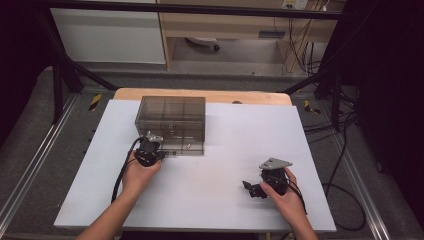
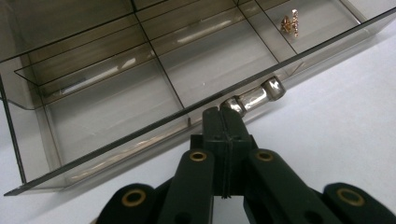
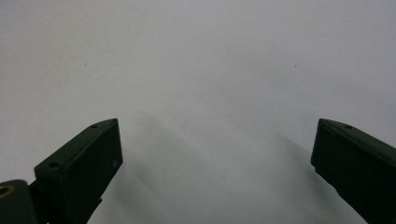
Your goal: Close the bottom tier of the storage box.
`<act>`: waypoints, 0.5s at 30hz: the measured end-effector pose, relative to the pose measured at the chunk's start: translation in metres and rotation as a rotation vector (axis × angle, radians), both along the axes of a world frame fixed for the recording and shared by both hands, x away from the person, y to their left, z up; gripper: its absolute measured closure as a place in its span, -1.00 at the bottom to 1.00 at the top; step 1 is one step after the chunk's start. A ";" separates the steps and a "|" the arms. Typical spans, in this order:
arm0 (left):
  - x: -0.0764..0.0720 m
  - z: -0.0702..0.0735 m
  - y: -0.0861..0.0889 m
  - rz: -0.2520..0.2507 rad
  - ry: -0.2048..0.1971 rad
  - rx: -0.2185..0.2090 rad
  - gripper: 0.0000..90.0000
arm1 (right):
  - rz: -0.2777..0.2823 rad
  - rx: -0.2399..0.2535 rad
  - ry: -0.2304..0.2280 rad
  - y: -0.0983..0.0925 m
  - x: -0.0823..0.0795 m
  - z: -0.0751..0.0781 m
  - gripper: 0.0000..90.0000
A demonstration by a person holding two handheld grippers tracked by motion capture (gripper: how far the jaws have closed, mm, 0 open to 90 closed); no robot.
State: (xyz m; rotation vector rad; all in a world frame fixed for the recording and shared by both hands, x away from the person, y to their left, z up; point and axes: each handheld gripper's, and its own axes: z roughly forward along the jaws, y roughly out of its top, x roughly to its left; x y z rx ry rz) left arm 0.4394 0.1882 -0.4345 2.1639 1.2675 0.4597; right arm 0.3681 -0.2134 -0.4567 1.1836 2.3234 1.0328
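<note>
Here the left gripper [image 2: 224, 122] has its jaws pressed together on the chrome knob [image 2: 254, 96] at the front of a drawer [image 2: 116, 107] that belongs to the smoked, see-through drawer box [image 1: 171, 123]. That box stands toward the far left part of the white table top [image 1: 210, 200], a little in from the far edge, and its lowest drawer juts out toward the person. In the left gripper view the drawer is divided into compartments, and a small gold-coloured trinket [image 2: 290, 22] lies in a far one; what it is exactly cannot be told. The grip sits on the knob because that is the one part built for pulling, so the drawer can slide without the thin walls being squeezed. The left hand [image 1: 137, 175] holds the tool low and level with the drawer's front, which suits a straight pull or push.

The right gripper [image 1: 256, 189] rests near the right front part of the table top, jaws spread wide over bare surface, holding nothing, seemingly parked clear of the drawer's path.
</note>
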 end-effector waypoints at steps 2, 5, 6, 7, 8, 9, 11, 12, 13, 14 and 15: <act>0.000 0.000 0.000 0.000 0.000 0.000 1.00 | -0.001 0.000 0.000 0.000 0.000 0.000 -0.95; 0.001 0.002 0.000 -0.001 -0.004 0.001 1.00 | -0.003 -0.002 0.000 0.000 0.000 0.000 -0.95; 0.002 0.002 -0.001 -0.002 -0.005 0.001 1.00 | -0.003 -0.003 -0.002 0.000 0.000 0.000 -0.95; 0.003 0.003 -0.001 -0.004 -0.005 0.004 1.00 | -0.003 -0.005 -0.005 0.000 0.000 0.000 -0.95; 0.003 0.003 -0.001 -0.004 -0.008 0.003 1.00 | -0.002 -0.006 -0.006 -0.001 0.000 0.000 -0.95; 0.003 0.004 -0.002 -0.005 -0.009 0.005 1.00 | -0.002 -0.005 -0.005 -0.001 0.000 0.000 -0.95; 0.004 0.004 -0.002 -0.005 -0.010 0.007 1.00 | -0.001 -0.008 -0.008 -0.001 0.000 0.001 -0.95; 0.004 0.004 -0.003 -0.004 -0.009 0.006 1.00 | -0.001 -0.008 -0.009 -0.001 -0.001 0.001 -0.95; 0.005 0.004 -0.003 -0.004 -0.009 0.006 1.00 | -0.001 -0.008 -0.009 -0.001 -0.001 0.001 -0.95; 0.005 0.004 -0.003 -0.002 -0.009 0.008 1.00 | -0.002 -0.008 -0.009 -0.001 -0.001 0.001 -0.95; 0.005 0.003 -0.002 -0.001 -0.007 0.007 1.00 | -0.003 -0.007 -0.010 -0.001 -0.001 0.001 -0.95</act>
